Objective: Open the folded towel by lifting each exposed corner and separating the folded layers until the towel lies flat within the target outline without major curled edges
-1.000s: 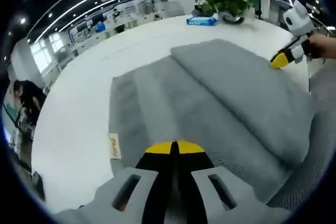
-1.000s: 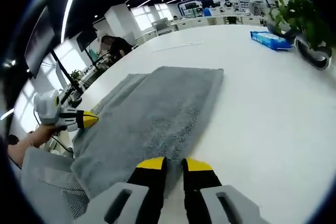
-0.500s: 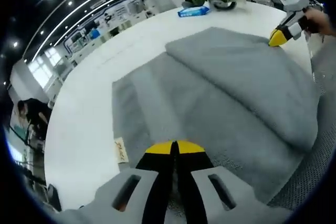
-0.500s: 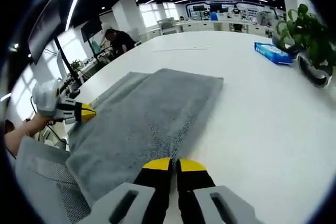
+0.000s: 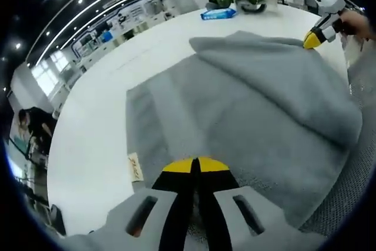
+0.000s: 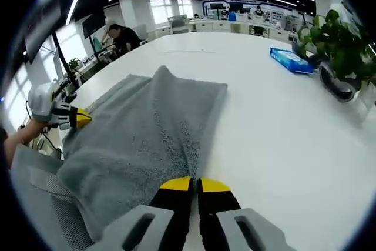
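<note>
No text can be read. The towel [image 5: 247, 104] carries a small label [image 5: 134, 167] at its edge, its print too blurred. The blue packet [image 6: 291, 61] on the tabletop [image 6: 282, 133] shows no legible lettering.

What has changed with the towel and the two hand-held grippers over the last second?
The right hand-held gripper closed on the towel edge and is lifting the top layer, which now rises into a peak. The left hand-held gripper stayed shut on the near edge; the blue packet and plant stayed put.

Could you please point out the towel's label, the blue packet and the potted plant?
towel's label [image 5: 134, 167], left gripper view: middle of the tag at the towel's edge.
blue packet [image 6: 291, 61], right gripper view: middle of its top face.
potted plant [image 6: 341, 48], right gripper view: its leaves.
</note>
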{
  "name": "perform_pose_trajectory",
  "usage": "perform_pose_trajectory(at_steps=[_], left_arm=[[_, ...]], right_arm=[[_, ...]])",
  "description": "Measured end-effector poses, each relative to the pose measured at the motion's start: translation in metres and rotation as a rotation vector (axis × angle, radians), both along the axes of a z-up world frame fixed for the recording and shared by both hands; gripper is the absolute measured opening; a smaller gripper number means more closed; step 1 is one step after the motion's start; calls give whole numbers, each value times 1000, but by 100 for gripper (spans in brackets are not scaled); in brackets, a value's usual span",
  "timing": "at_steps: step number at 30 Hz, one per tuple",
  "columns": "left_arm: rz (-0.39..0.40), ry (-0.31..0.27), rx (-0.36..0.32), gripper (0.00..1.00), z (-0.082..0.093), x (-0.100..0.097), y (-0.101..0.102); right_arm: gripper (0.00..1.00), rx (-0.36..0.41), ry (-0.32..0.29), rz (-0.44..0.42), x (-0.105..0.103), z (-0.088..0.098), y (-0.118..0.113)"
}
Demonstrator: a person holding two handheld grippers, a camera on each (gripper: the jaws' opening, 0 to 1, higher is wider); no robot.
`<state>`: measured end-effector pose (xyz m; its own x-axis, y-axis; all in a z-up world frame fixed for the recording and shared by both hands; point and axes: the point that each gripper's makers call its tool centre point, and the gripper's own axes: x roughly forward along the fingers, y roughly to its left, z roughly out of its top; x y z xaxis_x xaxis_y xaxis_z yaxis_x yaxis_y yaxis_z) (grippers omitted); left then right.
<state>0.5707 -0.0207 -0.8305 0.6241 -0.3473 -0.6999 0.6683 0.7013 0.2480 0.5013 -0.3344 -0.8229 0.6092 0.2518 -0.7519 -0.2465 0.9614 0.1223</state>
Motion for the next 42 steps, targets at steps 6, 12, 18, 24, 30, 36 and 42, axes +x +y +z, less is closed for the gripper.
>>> perform_pose_trajectory(at_steps=[6, 12, 18, 24, 30, 36, 42], left_arm=[[36, -23, 41, 0, 0, 5, 10], [35, -15, 29, 0, 1, 6, 13], [37, -14, 29, 0, 1, 6, 14], [37, -18, 30, 0, 0, 7, 14], [38, -19, 30, 0, 0, 7, 14], [37, -17, 33, 0, 0, 7, 14], [24, -11, 52, 0, 1, 7, 14]], right_arm=[[0, -37, 15, -4, -4, -2, -15], [0, -79, 28, -13, -7, -3, -31], [0, -106, 51, -26, -12, -5, -51], [0, -142, 68, -44, -18, -5, -73], [0, -159, 84, -69, -25, -6, -90], [0, -180, 107, -79, -32, -9, -107], [0, -194, 130, -108, -42, -14, -128]])
